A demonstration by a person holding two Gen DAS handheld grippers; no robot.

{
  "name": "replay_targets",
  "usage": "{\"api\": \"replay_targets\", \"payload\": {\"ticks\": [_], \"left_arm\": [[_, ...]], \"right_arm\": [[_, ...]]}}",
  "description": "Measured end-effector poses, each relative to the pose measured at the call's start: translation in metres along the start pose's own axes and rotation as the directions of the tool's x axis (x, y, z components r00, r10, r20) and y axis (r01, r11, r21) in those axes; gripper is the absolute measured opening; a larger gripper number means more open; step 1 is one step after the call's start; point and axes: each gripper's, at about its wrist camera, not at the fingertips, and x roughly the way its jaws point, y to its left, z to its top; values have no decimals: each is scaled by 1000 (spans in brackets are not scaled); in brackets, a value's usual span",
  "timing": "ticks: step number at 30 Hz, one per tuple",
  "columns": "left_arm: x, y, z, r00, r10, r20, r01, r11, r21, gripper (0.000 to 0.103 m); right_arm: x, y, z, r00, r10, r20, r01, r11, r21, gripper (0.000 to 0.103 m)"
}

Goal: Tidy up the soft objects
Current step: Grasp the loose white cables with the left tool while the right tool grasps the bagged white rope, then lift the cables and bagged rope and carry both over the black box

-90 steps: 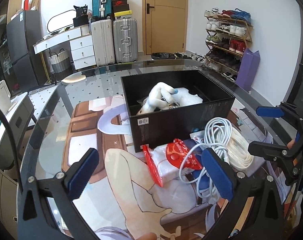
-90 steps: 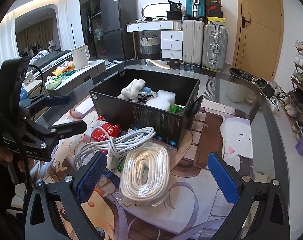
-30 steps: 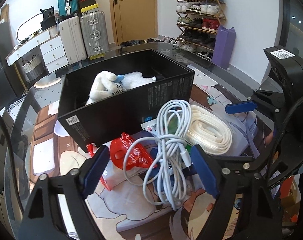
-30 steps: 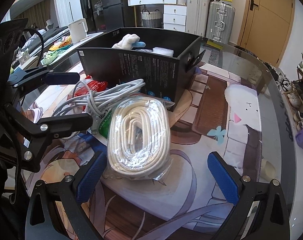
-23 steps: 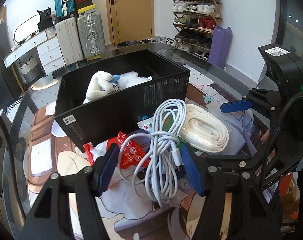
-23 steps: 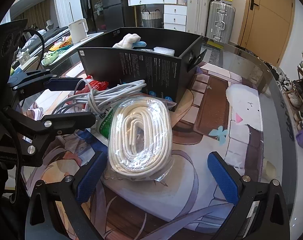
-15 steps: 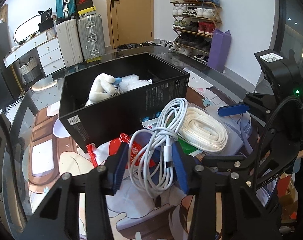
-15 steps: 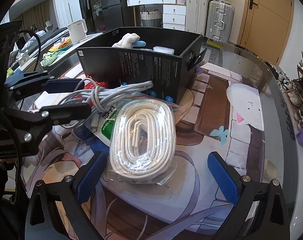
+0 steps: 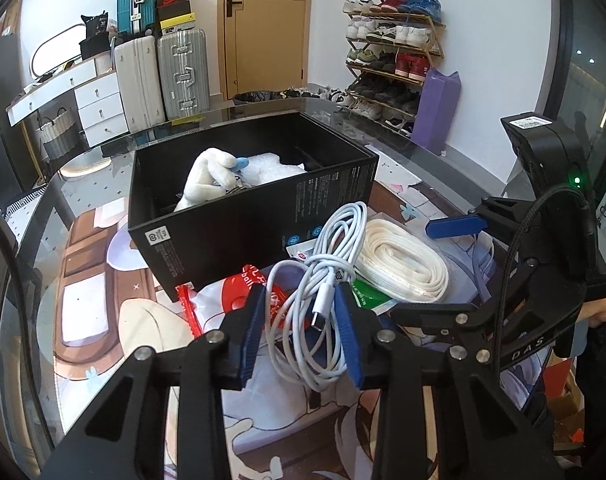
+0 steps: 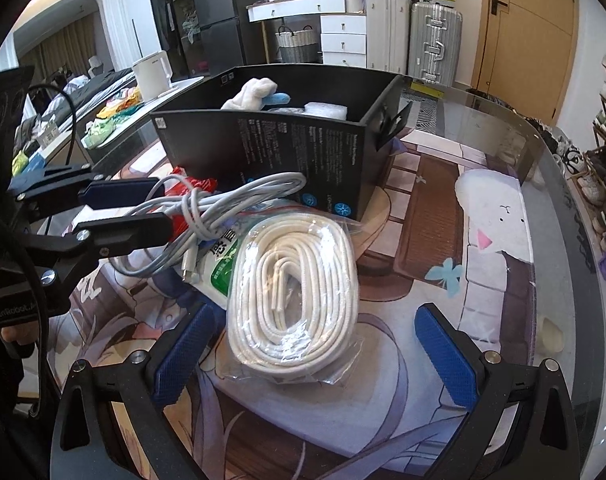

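Note:
My left gripper point(image 9: 301, 330) is shut on a coiled white charging cable point(image 9: 323, 264), held just above the pile; the cable also shows in the right wrist view point(image 10: 219, 208). My right gripper point(image 10: 313, 344) is open, its pads either side of a bagged coil of white rope point(image 10: 295, 280) lying on the mat; the rope also shows in the left wrist view point(image 9: 399, 264). A black box point(image 9: 247, 204) behind the pile holds a white plush toy point(image 9: 211, 178) and bubble wrap point(image 9: 275, 166).
A red and white packet point(image 9: 239, 296) and a green-labelled packet point(image 10: 219, 268) lie under the cable. The printed mat point(image 10: 487, 232) covers a round glass table whose edge point(image 10: 575, 208) curves right. Suitcases, drawers and a shoe rack stand beyond.
My left gripper moved in over the white cable and closed on it, lifting it slightly. My right gripper moved closer to the bagged rope and stayed open.

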Motion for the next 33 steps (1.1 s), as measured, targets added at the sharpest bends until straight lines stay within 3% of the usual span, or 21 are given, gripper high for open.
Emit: {"api": "replay_targets", "payload": {"ticks": [8, 16, 19, 33], "left_arm": [[-6, 2, -1, 1000, 1, 12, -1, 1000, -9, 32], [-10, 3, 0, 1000, -2, 24, 2, 1000, -16, 31], [-13, 3, 0, 1000, -4, 29, 4, 1000, -12, 30], [-32, 5, 0, 997, -1, 72, 2, 1000, -21, 29]], "right_arm": [[0, 1, 2, 1000, 21, 17, -21, 1000, 15, 99], [-3, 5, 2, 999, 29, 17, -29, 1000, -9, 60], [-5, 6, 2, 999, 38, 18, -37, 999, -30, 50], [-22, 6, 0, 998, 34, 61, -31, 998, -53, 46]]}}
